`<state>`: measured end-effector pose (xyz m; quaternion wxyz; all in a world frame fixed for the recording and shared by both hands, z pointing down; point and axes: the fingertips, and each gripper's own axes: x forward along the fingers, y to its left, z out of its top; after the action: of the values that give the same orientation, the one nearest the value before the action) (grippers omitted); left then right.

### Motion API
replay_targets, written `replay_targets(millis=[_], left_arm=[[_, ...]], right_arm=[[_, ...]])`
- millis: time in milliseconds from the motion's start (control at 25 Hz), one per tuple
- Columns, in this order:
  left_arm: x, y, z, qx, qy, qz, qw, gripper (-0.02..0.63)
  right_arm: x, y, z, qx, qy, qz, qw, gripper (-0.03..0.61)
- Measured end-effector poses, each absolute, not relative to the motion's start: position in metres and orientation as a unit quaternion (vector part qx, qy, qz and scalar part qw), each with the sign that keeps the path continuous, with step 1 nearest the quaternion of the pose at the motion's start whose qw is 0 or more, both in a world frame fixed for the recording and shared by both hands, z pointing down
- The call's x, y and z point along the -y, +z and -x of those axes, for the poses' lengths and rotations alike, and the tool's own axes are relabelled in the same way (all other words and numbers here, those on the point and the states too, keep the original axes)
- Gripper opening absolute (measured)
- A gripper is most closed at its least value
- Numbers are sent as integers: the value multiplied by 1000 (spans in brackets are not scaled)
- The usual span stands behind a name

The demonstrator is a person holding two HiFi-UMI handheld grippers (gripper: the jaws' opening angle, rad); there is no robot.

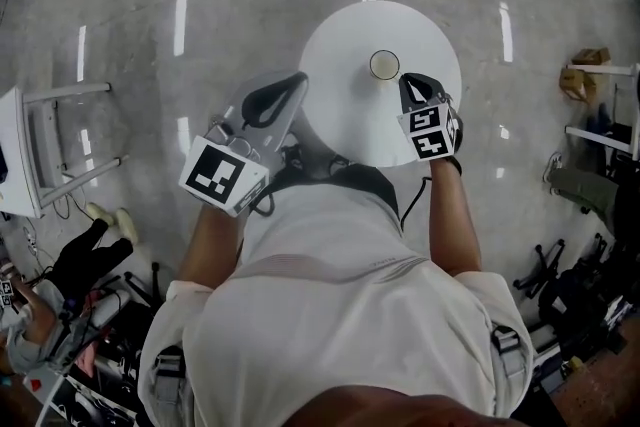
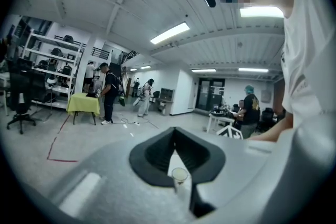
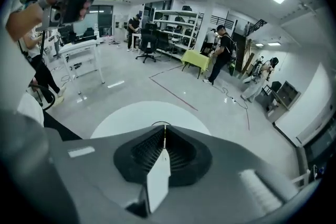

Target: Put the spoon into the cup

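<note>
Both jaw pairs: closed.
Left hand-held gripper: clamped on the spoon, raised off to the side of the surface.
Right hand-held gripper: nothing clear in it, just beside the cup.
Spoon: likely light, stiff and slippery; keep your hold on its handle.
Cup: probably light and tips easily.

Thin pale spoon pinched edge-on in the right gripper. Cream-lined cup stands upright just past its tips.
</note>
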<state>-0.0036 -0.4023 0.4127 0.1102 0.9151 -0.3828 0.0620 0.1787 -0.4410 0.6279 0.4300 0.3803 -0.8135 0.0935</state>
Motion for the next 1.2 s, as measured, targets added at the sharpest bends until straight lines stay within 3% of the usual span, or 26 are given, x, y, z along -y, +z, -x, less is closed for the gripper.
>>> replay_targets(millis=[600, 1000, 1200], left_arm=[[394, 427, 12, 416, 82, -898, 119, 3], [372, 422, 22, 428, 84, -893, 114, 3], [355, 413, 18, 419, 77, -898, 106, 3]], right_arm=[[450, 700, -162, 804, 94, -340, 478, 14], [443, 698, -162, 806, 95, -356, 463, 45], [437, 665, -161, 819, 96, -390, 409, 47]])
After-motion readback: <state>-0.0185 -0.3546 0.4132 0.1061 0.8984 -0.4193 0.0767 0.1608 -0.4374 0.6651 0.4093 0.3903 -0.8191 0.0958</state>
